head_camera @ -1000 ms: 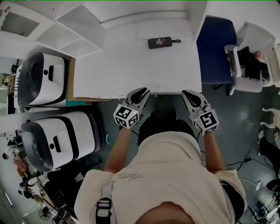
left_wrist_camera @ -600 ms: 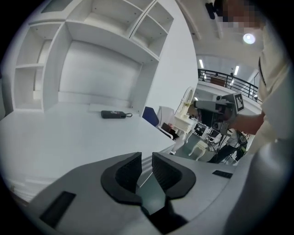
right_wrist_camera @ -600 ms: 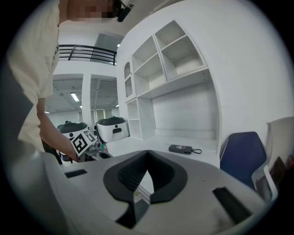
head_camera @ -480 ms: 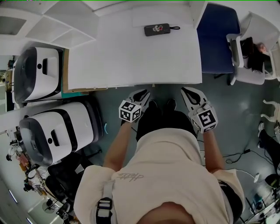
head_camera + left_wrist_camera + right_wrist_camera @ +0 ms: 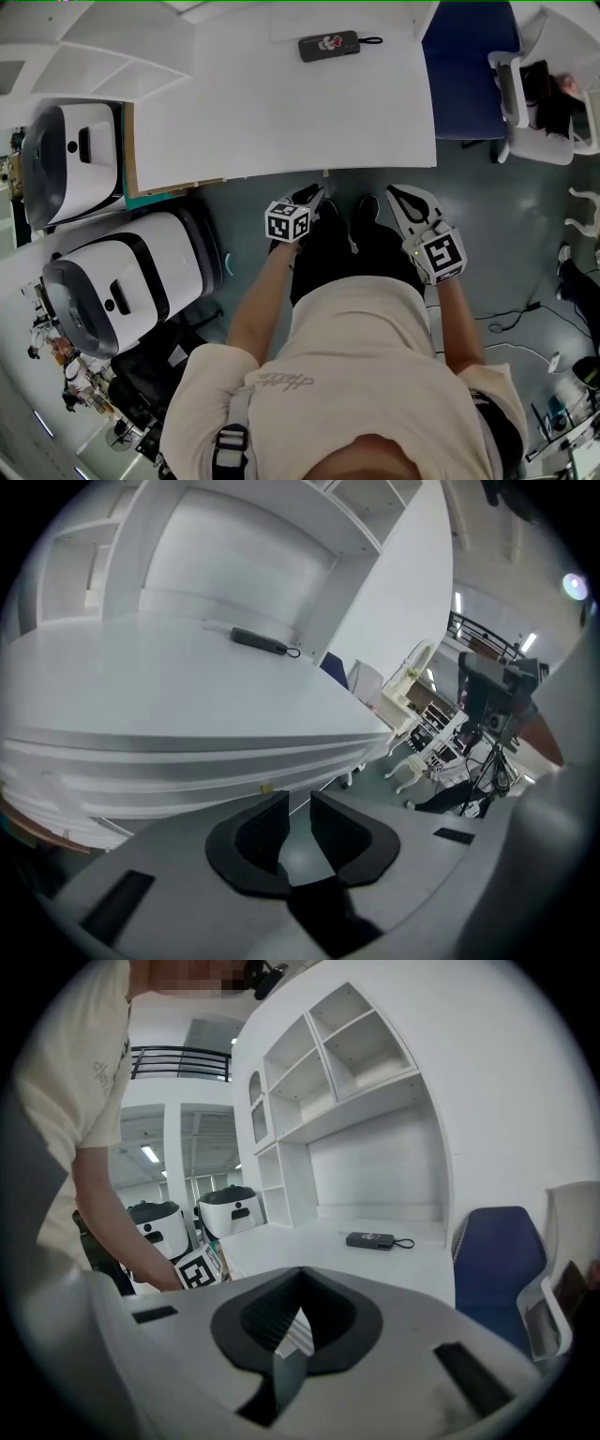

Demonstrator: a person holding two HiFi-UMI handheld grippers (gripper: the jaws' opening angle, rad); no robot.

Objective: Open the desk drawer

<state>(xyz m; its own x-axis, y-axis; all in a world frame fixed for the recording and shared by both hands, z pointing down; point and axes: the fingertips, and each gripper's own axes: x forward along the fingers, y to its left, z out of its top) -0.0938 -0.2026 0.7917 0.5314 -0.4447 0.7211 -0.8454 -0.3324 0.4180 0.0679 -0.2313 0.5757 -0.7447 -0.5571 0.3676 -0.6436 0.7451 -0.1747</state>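
The white desk [image 5: 281, 112] lies ahead of me, its front edge just beyond both grippers. Below the top, the left gripper view shows the drawer front [image 5: 187, 766] as pale white bands, with a small tab [image 5: 265, 787] at its lower edge. My left gripper [image 5: 309, 197] [image 5: 300, 801] hangs level with that front, a short way off; its jaws stand a narrow gap apart with nothing between them. My right gripper [image 5: 405, 194] [image 5: 300, 1274] is held to the right near the desk's corner, jaws meeting at the tip, empty.
A black case with a strap [image 5: 328, 44] [image 5: 371, 1239] lies at the desk's far side. A blue chair [image 5: 464, 66] stands right of the desk, a white chair [image 5: 534, 103] beyond it. Two white machines [image 5: 131, 281] and open shelves [image 5: 84, 66] fill the left.
Both grippers have come back from the desk's front edge toward the person. The left one has dropped lower, below the desk top.
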